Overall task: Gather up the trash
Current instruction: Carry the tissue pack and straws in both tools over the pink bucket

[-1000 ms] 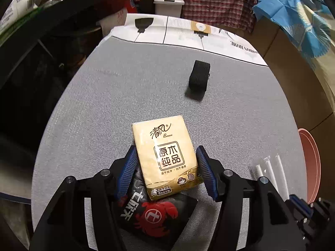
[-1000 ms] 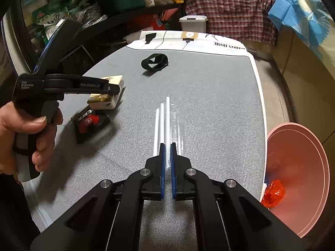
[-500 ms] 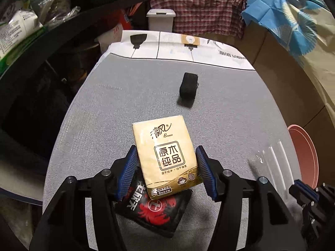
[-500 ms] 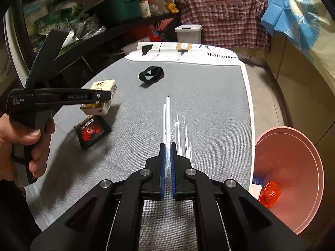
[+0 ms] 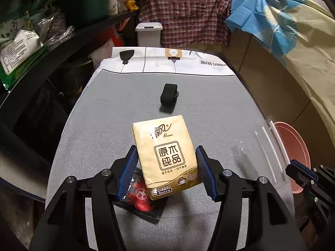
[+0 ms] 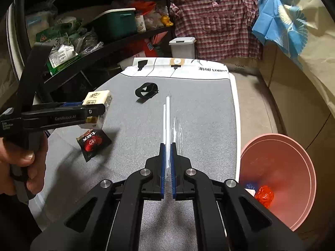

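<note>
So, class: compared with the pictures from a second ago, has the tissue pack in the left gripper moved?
Yes. The tissue pack, held by the left gripper, has risen clear of the red and black sachet, which stays on the grey mat.

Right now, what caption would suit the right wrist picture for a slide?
Right gripper pinches wrapped white straws above the grey table, pink bin nearby.

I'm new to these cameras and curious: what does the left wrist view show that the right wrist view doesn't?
Only the left wrist view shows the tissue pack's printed face full on, clamped in the left gripper. Only the right wrist view shows a hand and the red wrapper in the pink bin. Both show the black packet, the black strap and the straws the right gripper pinches.
</note>
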Demonstrator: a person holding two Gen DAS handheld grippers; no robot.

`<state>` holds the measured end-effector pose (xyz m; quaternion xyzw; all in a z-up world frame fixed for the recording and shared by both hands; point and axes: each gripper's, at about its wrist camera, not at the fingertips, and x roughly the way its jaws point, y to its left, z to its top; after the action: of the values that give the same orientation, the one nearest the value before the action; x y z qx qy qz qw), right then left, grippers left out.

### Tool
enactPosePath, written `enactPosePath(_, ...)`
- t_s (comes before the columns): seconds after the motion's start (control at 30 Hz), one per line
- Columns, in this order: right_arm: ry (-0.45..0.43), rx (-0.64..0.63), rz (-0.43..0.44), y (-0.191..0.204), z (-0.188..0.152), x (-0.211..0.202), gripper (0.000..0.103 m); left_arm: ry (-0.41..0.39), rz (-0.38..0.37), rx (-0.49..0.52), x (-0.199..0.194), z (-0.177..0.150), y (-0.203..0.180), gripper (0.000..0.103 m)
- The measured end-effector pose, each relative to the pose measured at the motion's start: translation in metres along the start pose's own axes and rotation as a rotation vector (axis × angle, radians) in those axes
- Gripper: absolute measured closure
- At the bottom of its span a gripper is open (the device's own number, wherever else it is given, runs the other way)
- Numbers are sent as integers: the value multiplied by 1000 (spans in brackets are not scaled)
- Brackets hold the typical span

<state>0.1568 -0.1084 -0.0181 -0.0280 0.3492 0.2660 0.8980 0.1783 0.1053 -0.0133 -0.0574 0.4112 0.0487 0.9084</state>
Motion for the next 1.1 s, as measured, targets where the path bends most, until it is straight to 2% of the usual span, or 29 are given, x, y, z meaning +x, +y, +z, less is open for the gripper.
enactPosePath(1.1, -121, 106, -32, -32, 15, -51, 98, -51, -50, 26, -19, -25, -39, 47)
